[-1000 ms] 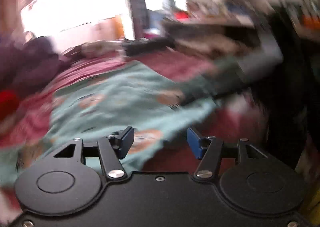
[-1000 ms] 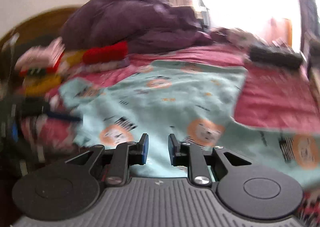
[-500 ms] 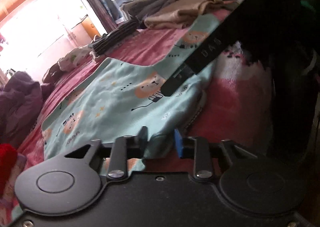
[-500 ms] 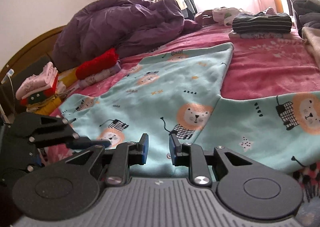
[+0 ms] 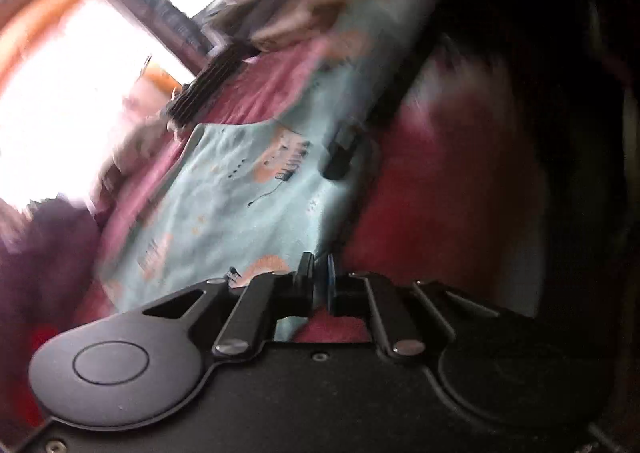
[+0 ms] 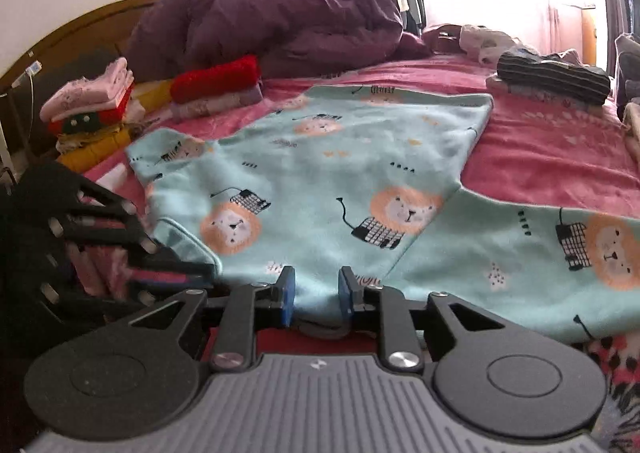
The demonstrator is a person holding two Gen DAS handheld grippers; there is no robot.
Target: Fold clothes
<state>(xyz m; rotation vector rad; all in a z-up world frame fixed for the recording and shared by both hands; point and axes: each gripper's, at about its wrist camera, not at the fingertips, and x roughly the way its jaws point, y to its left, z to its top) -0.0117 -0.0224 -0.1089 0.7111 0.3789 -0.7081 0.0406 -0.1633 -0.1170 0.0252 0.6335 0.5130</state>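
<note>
Since one second ago: left tongs (image 5: 319, 276) went from wide to pinched together, jaws having just been closing; a fold of the mint lion-print garment (image 6: 344, 173) now sits clamped between them at its near left edge. Left view has rolled and is motion-blurred.

Count, left to right in the right wrist view:
- two stacks of folded clothes at far left: a pink-topped stack (image 6: 94, 101) and a red-topped stack (image 6: 216, 87)
- one purple duvet (image 6: 272, 13), bunched against the headboard
- one mint garment, spread flat on the pink bedspread (image 6: 552, 157), mid-bed, one sleeve running off to the right
- one striped folded pile (image 6: 552, 79), far right

Pose: left tongs seen at the left of the right wrist view, angled down toward the bed, tips at the garment's near left corner, which is lifted into a small ridge. Right tongs (image 6: 316, 295) also angled down, jaws narrow, blue pads either side of the garment's near hem; cloth bunches between them and appears gripped.
</note>
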